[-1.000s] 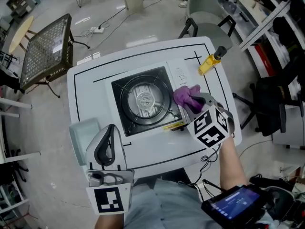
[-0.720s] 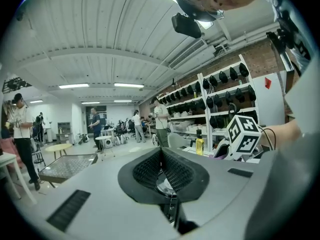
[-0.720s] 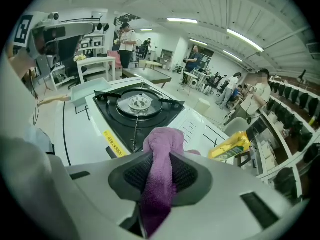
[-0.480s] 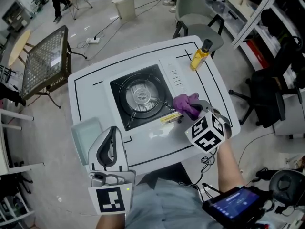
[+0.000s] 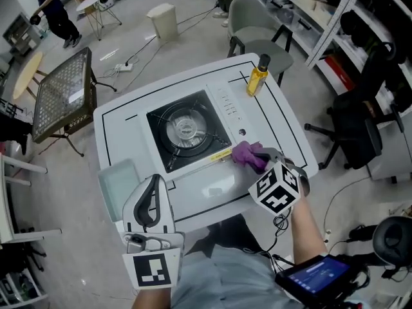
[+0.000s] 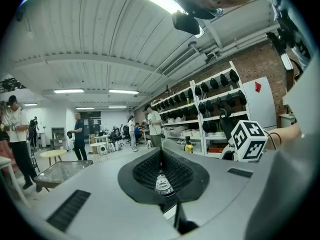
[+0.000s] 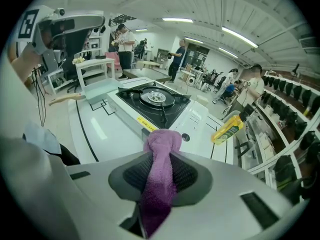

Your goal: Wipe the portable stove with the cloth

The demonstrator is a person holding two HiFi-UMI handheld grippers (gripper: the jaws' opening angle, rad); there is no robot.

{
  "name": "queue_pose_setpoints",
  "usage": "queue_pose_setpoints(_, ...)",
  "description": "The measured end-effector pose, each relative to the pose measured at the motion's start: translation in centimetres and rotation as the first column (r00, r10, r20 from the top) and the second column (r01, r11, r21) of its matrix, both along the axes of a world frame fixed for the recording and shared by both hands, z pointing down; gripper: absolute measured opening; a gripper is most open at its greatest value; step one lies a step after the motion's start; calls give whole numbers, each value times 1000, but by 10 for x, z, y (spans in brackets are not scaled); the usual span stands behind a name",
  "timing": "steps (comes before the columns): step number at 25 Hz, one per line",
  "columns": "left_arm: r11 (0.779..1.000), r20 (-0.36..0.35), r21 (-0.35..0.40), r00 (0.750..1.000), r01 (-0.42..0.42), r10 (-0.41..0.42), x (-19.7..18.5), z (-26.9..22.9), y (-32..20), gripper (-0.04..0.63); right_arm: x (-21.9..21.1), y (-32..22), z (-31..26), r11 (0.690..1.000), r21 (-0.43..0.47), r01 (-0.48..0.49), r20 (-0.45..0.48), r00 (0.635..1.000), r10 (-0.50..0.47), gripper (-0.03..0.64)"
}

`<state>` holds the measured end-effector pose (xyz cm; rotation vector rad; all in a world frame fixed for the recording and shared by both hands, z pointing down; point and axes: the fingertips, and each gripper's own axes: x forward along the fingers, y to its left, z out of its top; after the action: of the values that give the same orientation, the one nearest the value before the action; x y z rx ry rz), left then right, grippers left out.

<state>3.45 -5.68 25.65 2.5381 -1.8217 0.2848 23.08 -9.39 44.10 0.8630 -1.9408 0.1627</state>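
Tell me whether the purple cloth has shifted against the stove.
Yes. Against the stove, the cloth slid from beside the burner to the stove's near right corner.

A yellow bottle (image 5: 257,76) with a dark cap stands upright near the far right corner of the white worktop (image 5: 283,140) (black lines are marked on its surface), and a pale translucent tray (image 5: 117,180) lies at its near left edge. Around it on the floor stand a grey chair (image 5: 257,18), a black office chair (image 5: 354,134), a metal mesh table (image 5: 61,95) and a small white bin (image 5: 163,19).
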Motion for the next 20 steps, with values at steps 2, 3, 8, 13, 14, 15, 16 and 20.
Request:
queue_pose_setpoints(2, 1000, -7, 7, 1000, 3, -3, 5, -5, 5, 18, 6, 4, -9, 1000, 12, -5, 2, 1000, 5, 109)
queue_pose_setpoints(3, 1000, -11, 12, 1000, 4, -4, 7, -9, 8, 18, 9, 6, -14, 1000, 19, -8, 1, 1000, 8, 109)
queue_pose_setpoints(8, 999, -8, 43, 1000, 14, -14, 23, -31, 17, 18, 31, 5, -41, 998, 66, -20, -2, 1000, 20, 109)
queue_pose_setpoints(13, 998, 19, 47, 999, 35, -36, 41, -37, 24, 18, 47, -5, -57, 994, 108, -15, 9, 1000, 15, 110)
queue_pose_setpoints(14, 998, 25, 46, 999, 40, -41, 44, -36, 25, 18, 48, -7, -57, 993, 115, -12, 13, 1000, 11, 110)
queue_pose_setpoints(15, 998, 31, 44, 998, 46, -47, 46, -35, 26, 18, 49, -9, -57, 993, 120, -6, 15, 1000, 5, 109)
queue_pose_setpoints(16, 998, 36, 41, 998, 51, -52, 48, -33, 27, 18, 49, -10, -56, 992, 124, 1, 16, 1000, -3, 110)
queue_pose_setpoints(20, 997, 42, 19, 996, 77, -77, 45, -20, 29, 18, 46, -18, -42, 994, 110, 21, 0, 1000, -21, 109)
